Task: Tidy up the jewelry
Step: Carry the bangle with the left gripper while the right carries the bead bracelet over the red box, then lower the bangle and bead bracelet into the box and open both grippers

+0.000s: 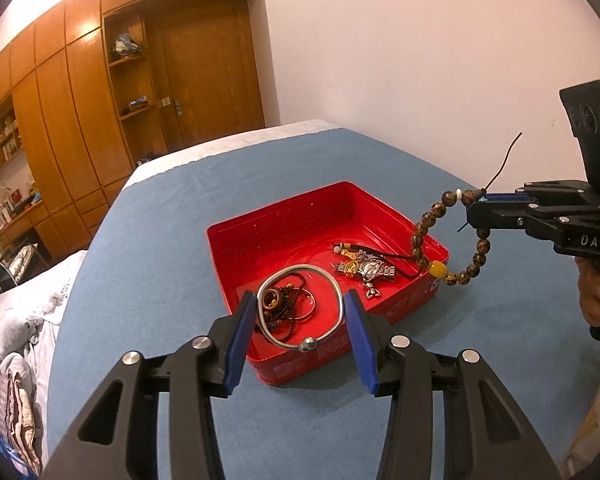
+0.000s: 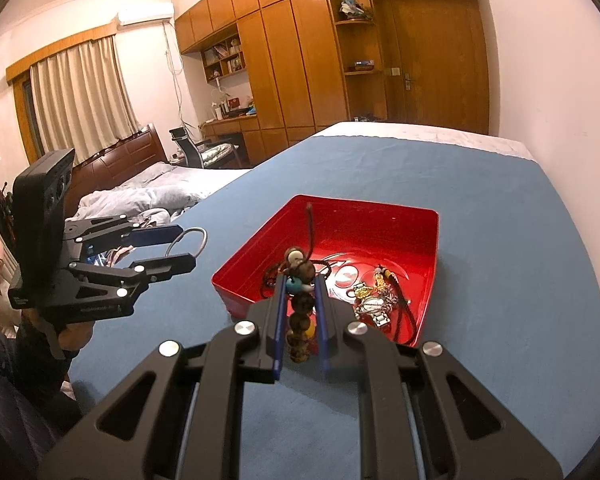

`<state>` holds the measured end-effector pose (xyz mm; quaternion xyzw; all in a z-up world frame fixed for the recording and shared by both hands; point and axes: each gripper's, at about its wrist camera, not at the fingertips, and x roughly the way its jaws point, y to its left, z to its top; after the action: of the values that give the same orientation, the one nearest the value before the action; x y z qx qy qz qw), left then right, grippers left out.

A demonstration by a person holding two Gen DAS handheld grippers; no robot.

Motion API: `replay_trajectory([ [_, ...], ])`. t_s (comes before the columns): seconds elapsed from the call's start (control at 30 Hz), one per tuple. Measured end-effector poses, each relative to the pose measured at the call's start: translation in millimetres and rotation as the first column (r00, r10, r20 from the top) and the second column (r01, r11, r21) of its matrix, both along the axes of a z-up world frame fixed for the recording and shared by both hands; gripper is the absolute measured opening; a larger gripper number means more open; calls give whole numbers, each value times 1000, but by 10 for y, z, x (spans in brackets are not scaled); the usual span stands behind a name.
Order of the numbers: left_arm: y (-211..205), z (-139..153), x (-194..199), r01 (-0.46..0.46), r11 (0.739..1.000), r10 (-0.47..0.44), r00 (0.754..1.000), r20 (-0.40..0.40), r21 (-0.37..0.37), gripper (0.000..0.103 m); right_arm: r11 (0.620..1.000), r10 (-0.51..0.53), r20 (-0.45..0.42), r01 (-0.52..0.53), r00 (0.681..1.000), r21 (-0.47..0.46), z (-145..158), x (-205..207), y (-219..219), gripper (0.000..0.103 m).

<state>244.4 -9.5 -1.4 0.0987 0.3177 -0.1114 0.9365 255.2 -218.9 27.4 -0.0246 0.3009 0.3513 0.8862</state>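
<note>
A red tin box (image 1: 284, 216) (image 2: 428, 236) stands on the blue cloth. It holds a silver watch (image 1: 370, 270) (image 2: 374, 306), a dark bead necklace (image 1: 284, 308) and cords. My left gripper (image 1: 300, 304) (image 2: 180, 246) is shut on a silver bangle (image 1: 328, 280) (image 2: 188, 240), held above the box's near corner. My right gripper (image 1: 474, 210) (image 2: 300, 284) is shut on a brown bead bracelet (image 1: 420, 232) (image 2: 300, 320) that hangs over the box's right edge.
The blue cloth (image 1: 160, 240) covers a raised surface that ends at a white edge (image 1: 220, 148) at the back. A bed with rumpled bedding (image 2: 156, 196) lies to the left. Wooden wardrobes (image 1: 80, 100) and a door stand behind.
</note>
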Motion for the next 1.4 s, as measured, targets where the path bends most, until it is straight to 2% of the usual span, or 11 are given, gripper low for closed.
replay_trajectory([
  [0.6,118,-18,280,-7,1000,7,1000,9,-8,46,1000,17,6,-16,1000,-14,106,150,103,12],
  [1.23,219,-181,556,-32,999,32,999,-16,-3,46,1000,19,-53,-20,998,-12,-130,471,151,12],
  [1.4,213,-179,653,-32,999,32,999,-25,10,46,1000,15,-57,-17,998,-24,-111,555,195,12],
])
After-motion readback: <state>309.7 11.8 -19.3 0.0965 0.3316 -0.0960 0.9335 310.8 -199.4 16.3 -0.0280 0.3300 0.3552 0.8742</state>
